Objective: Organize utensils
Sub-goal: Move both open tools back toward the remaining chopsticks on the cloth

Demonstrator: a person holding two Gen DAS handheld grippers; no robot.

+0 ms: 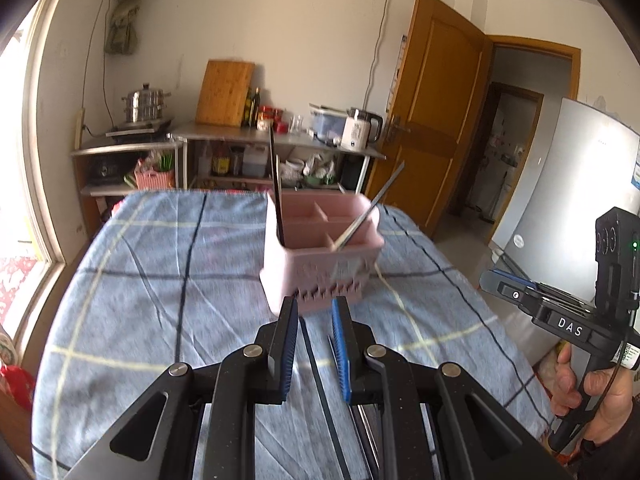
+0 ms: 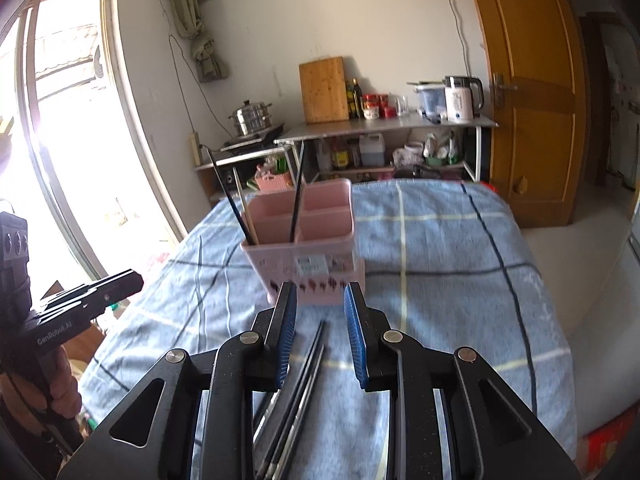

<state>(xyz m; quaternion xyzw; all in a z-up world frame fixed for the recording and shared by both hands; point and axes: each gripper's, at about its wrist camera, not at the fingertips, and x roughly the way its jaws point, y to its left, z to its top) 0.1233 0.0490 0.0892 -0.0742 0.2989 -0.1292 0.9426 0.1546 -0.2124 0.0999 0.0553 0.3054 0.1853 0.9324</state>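
A pink utensil holder (image 1: 320,260) with several compartments stands on the blue checked cloth (image 1: 160,280); it also shows in the right wrist view (image 2: 304,248). A black chopstick (image 1: 275,192) and a pale stick (image 1: 370,212) lean in it. In the right wrist view black chopsticks (image 2: 298,200) and a pale stick (image 2: 245,208) stand in it. My left gripper (image 1: 316,304) is open and empty above a dark chopstick (image 1: 316,364) lying on the cloth. My right gripper (image 2: 320,292) is open and empty above several loose chopsticks (image 2: 304,380) on the cloth.
Behind the table stand metal shelves (image 1: 224,136) with a steamer pot (image 1: 145,104), cutting board (image 1: 225,92), bottles and a kettle (image 1: 358,130). A window is at left, a wooden door (image 1: 436,112) and fridge (image 1: 580,184) at right.
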